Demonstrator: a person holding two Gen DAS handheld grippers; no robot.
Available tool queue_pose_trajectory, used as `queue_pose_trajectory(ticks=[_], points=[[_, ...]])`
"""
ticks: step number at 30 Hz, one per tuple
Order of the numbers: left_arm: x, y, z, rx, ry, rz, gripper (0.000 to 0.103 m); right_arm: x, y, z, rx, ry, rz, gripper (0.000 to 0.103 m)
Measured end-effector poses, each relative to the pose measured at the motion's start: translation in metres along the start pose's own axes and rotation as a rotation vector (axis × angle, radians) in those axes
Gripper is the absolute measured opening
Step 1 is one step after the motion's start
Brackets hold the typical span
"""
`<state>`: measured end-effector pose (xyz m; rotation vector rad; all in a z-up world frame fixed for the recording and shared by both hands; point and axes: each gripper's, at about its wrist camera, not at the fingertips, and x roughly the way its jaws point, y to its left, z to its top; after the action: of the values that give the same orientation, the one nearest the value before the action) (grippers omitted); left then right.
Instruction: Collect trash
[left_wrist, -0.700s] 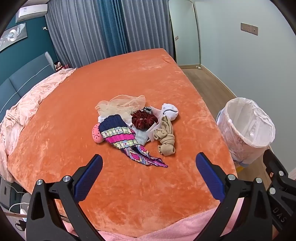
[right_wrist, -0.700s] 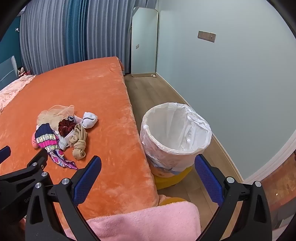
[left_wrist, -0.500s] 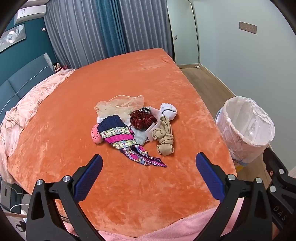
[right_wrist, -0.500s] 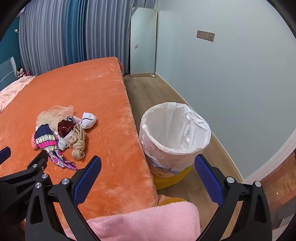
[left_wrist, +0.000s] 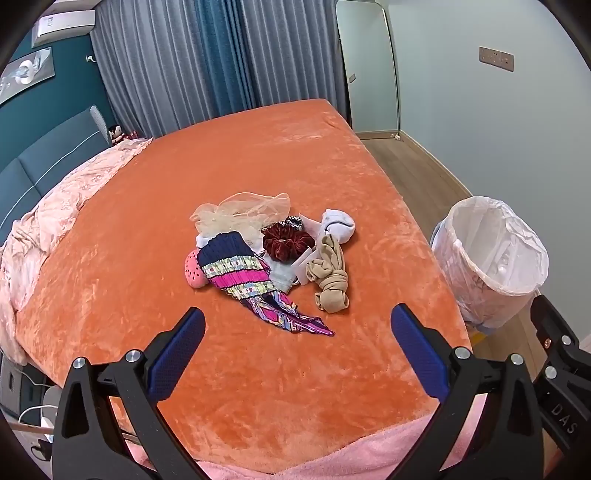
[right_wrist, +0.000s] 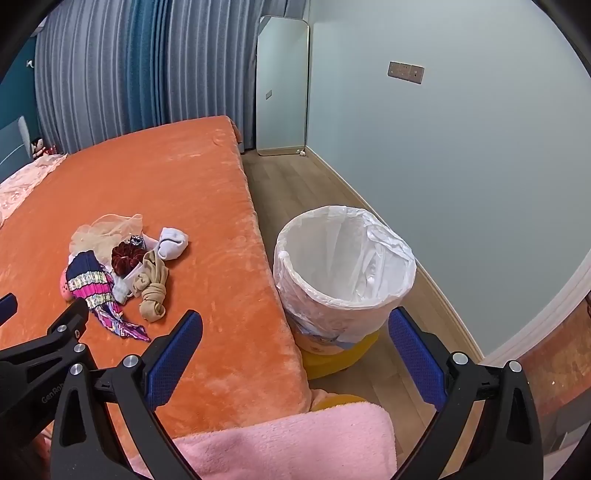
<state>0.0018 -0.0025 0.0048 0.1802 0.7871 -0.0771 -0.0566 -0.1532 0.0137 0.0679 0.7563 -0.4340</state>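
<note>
Hovering unchanged, left gripper (left_wrist: 293, 330) and right gripper (right_wrist: 295, 334) keep fingers spread, pile (left_wrist: 271, 254) barely shifted.

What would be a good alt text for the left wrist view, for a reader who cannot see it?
A small pile of soft items, including a dark red velvet scrunchie, a knotted beige stocking and a striped multicoloured pleated cloth, lies on an orange plush bedspread. The open left gripper hovers before it, empty. A white-lined round trash bin stands beside the bed on the right.
</note>
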Motion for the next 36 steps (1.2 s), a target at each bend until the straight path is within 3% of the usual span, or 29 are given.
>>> queue_pose_trajectory(ticks=[36], points=[[-0.005,0.003,0.0021,-0.011,-0.018,0.003,0.096,-0.003,0.0001,0.0026,-0.001,-0.007,-0.004,0.096]])
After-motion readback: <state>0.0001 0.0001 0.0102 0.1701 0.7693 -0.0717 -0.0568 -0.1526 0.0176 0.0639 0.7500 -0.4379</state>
